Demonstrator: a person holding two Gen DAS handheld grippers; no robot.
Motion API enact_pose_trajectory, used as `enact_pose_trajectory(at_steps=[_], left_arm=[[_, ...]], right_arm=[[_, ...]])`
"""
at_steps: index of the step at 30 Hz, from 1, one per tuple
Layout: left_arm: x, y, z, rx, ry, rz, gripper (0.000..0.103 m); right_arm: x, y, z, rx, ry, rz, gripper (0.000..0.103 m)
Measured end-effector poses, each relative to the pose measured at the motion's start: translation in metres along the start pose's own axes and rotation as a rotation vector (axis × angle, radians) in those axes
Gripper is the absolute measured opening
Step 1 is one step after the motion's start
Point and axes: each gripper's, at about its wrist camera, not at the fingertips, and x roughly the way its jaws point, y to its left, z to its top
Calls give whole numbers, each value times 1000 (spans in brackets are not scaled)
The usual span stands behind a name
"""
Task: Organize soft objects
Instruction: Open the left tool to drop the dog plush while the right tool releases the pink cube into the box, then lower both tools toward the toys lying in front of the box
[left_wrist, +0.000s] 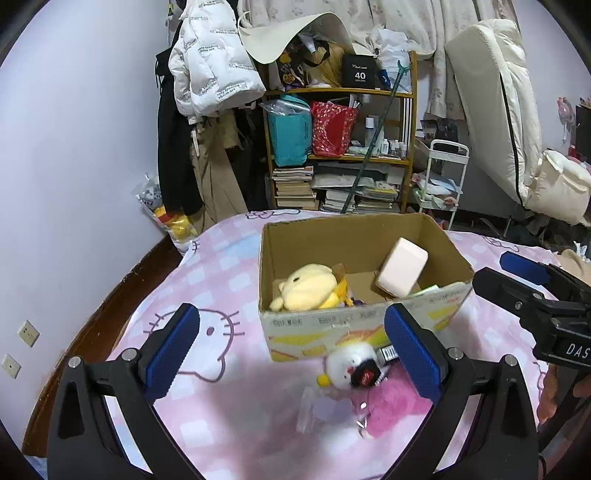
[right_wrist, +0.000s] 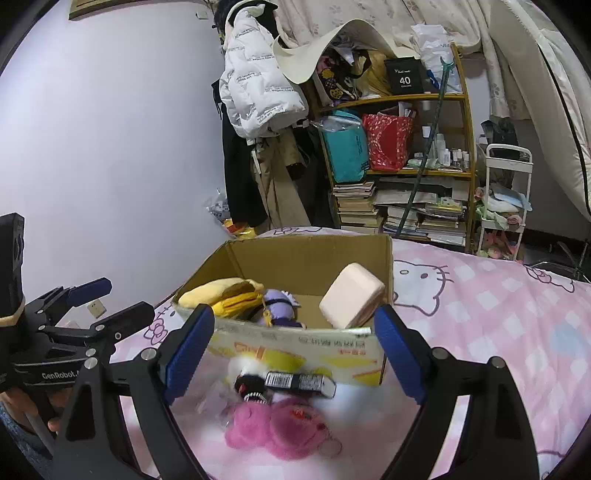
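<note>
Left wrist view shows the cardboard box (left_wrist: 354, 325) on the bed (left_wrist: 229, 424), holding a yellow plush (left_wrist: 306, 288) and pink sponge block (left_wrist: 402, 271). Both grippers, left (left_wrist: 291, 354) and right (right_wrist: 293, 350), are spread wide and empty; pink plush (right_wrist: 275, 430) lies before the box.

A crowded wooden shelf (left_wrist: 340, 147) stands against the curtained far wall, a white jacket (left_wrist: 210, 62) hanging to its left, a white cart (left_wrist: 443, 177) to its right, the pink checked bedspread (right_wrist: 498, 314) before it.
</note>
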Motion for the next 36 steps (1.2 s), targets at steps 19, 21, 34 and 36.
enact_pose_trajectory(at_steps=[19,21,34,36], left_arm=[[-38,-12,-31,48,31,24,99],[-36,-14,-33,61,39,25,99],[-2,-14,-39,58,175,-3,99],[4,-13,-40,51,194,-6,99]], right_arm=[[-29,17,-21,4,11,-4,103],[-27,16,-21,2,11,-10,103],[-2,1,-27,40,80,-30,103],[2,-1,-28,45,89,-30,103]])
